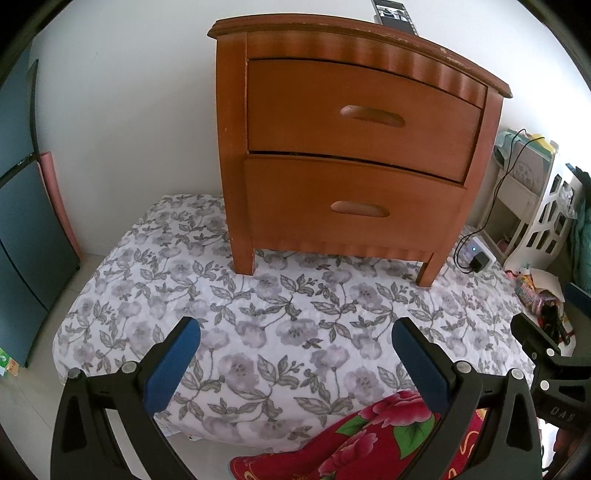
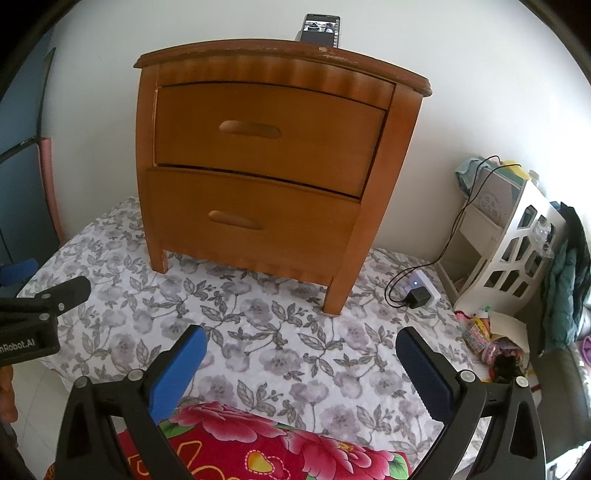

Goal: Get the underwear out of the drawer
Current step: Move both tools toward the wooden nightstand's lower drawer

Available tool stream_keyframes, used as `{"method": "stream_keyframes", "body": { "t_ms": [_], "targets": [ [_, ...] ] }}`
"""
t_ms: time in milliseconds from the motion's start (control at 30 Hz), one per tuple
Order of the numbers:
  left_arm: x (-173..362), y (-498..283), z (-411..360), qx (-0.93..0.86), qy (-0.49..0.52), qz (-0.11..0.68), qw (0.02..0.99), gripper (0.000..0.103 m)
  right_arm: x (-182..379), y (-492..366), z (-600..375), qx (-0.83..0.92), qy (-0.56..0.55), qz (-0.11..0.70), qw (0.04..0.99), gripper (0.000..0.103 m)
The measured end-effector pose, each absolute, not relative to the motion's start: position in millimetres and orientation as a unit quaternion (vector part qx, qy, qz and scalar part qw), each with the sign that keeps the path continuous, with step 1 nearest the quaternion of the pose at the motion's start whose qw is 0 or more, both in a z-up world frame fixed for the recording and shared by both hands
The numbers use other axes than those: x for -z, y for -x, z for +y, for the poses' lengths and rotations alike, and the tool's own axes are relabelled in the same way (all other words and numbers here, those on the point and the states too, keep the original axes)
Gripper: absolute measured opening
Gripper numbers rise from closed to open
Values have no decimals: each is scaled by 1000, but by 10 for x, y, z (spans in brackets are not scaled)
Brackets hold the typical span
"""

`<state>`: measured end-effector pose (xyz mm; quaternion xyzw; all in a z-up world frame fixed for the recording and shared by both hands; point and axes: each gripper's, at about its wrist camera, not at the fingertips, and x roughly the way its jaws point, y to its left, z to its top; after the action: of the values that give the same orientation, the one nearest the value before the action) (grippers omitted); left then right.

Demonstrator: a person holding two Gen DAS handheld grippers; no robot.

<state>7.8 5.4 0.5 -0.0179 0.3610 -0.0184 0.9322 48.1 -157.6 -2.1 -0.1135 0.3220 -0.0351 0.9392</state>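
Both drawers closed; underwear not visible, presumably inside. My left gripper [image 1: 295,354] and right gripper [image 2: 301,360] hang spread wide and empty, near side of the nightstand [image 2: 258,147]. Plan: hook one finger squarely into a drawer handle [image 2: 236,218], pull straight toward me.

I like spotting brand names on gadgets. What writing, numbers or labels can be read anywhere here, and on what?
"nRobot.AI": on the left gripper body, cut off by the picture's edge.
"DA5": on the right gripper body.
Cardboard box beside the nightstand: a round printed mark, too blurred to read.
Phone on the nightstand: screen lit, too small to read.
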Motion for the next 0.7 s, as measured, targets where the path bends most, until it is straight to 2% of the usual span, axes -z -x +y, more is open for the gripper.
{"method": "stream_keyframes", "body": {
  "t_ms": [700],
  "targets": [
    [139, -188, 78, 19, 14, 380, 925, 103, 129, -558, -1550, 25, 115, 333, 936, 103]
  ]
}}
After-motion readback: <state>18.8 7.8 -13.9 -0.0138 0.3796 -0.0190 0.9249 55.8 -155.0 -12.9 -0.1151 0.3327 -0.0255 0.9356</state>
